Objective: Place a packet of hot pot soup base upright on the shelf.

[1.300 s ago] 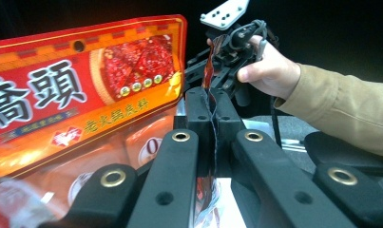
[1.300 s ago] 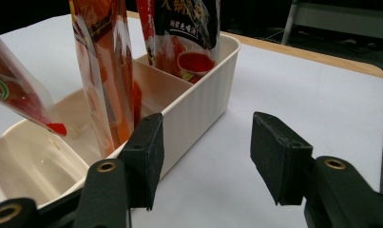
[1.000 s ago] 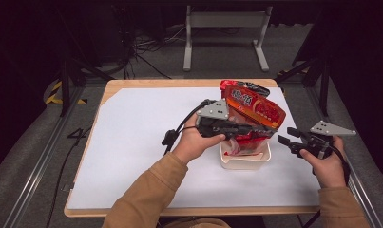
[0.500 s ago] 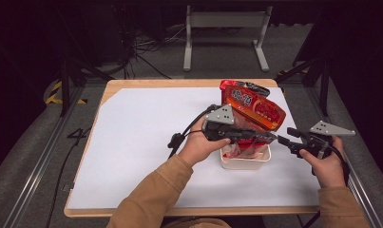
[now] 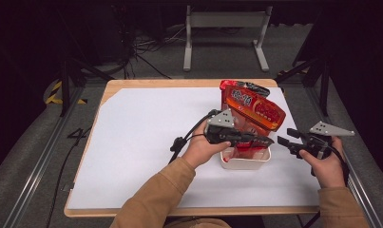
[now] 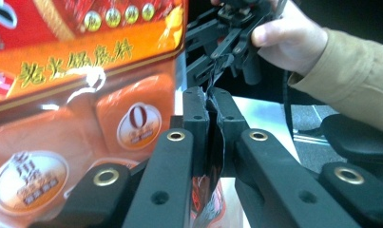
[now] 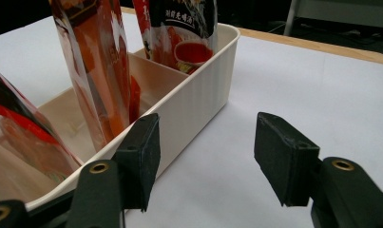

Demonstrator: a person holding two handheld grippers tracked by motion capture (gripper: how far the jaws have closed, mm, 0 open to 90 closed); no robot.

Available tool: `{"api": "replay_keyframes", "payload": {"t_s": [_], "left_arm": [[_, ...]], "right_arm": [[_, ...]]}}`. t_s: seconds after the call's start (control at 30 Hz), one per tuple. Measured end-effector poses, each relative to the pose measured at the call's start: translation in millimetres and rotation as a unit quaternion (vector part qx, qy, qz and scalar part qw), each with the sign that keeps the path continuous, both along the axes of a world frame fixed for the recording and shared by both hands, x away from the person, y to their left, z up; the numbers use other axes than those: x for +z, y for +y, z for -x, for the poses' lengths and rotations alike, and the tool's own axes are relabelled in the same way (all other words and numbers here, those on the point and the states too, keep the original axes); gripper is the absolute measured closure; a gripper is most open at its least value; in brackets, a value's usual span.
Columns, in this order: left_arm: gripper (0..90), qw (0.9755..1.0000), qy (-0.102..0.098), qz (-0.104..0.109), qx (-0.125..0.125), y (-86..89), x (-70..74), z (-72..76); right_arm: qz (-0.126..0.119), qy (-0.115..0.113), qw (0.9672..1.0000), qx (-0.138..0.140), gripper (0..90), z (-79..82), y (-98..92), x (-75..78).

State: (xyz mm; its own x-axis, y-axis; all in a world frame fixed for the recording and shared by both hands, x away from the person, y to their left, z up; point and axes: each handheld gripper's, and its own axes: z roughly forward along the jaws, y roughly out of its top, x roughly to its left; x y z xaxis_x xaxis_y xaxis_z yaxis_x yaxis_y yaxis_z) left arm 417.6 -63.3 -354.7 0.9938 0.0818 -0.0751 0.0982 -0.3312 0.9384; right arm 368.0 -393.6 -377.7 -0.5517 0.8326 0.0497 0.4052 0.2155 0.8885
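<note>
Left gripper (image 5: 263, 141), jaws clamped on the edge of a sauce packet (image 6: 213, 156), has sunk at centre frame since a second ago — lowering it, I judge, into the white bin (image 5: 246, 161) — while my right gripper (image 5: 283, 141) waits apart, right of it.

the left gripper (image 6: 209, 118) has its two black jaws pressed together on the thin dark edge of a packet (image 6: 216, 142), which runs up between the pads and down below them. a big orange and red bag (image 6: 80, 95) with gold writing and round badges stands just to the left of the jaws. beyond, a hand (image 6: 286, 35) in a tan sleeve (image 6: 355, 76) holds the right gripper (image 6: 222, 42) over the white table (image 6: 263, 114).
</note>
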Motion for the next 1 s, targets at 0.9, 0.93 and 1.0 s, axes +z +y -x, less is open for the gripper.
{"api": "replay_keyframes", "payload": {"t_s": [0.9, 0.93, 1.0], "left_arm": [[27.7, 0.9948, 0.012, 0.004, 0.101, 55.2, 19.6, 11.8], [25.6, 0.9941, 0.01, 0.003, 0.108, 59.1, 21.2, 12.0], [24.9, 0.9928, 0.011, -0.001, 0.119, 66.0, 23.7, 13.2]], "right_arm": [[0.004, 0.0, 1.0, 0.003, 35.7, -3.7, 4.6, -3.3], [0.001, -0.002, 1.0, 0.001, 34.8, -4.0, 4.6, -3.4], [-0.005, -0.003, 1.0, -0.002, 33.4, -4.5, 4.7, -3.4]]}}
